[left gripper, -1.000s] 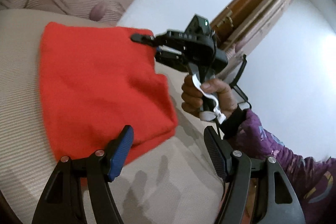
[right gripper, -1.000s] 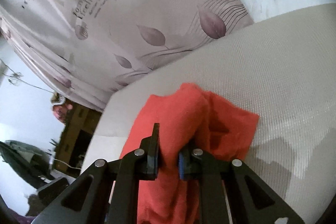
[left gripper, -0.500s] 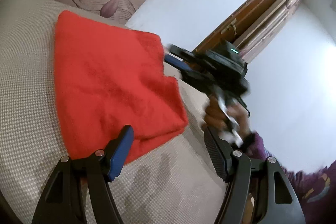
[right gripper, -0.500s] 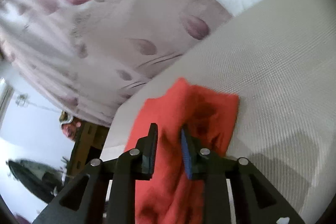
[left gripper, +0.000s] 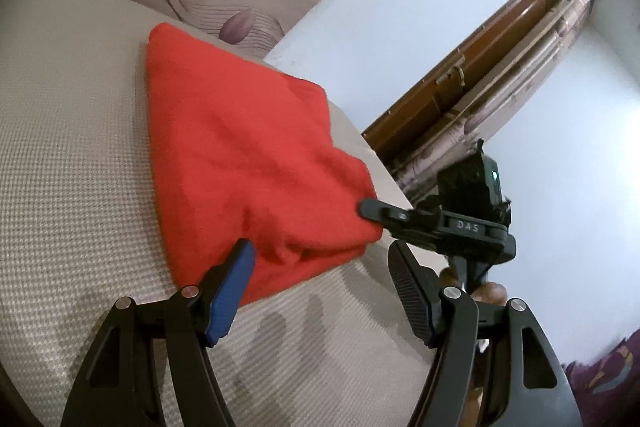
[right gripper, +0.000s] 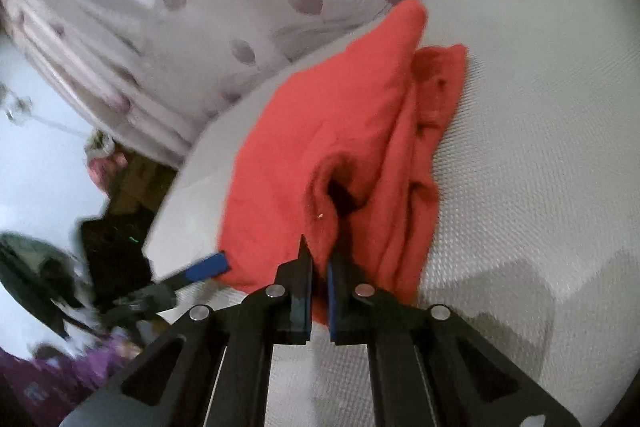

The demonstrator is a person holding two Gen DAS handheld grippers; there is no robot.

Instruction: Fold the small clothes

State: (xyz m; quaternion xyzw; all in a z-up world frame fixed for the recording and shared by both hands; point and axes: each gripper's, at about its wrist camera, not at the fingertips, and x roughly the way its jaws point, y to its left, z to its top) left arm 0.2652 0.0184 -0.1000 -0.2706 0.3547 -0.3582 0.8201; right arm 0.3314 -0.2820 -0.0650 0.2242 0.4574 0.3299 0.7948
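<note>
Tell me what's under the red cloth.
The red cloth lies on the beige textured cushion, which shows all around it. The right tool pinches and lifts one corner; a dark fold gap opens there. Anything beneath the rest is covered.

left tongs (right gripper: 208, 269): blurred | garment (right gripper: 332, 147) near edge: perhaps hidden behind right tongs (right gripper: 318, 287)

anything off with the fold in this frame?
Yes: the red knitted cloth is bunched, not flat. The right hand-held gripper pinches its near edge, raising ridges and an open pocket above the beige woven mattress. The left hand-held gripper is open beside the cloth's near corner.
</note>
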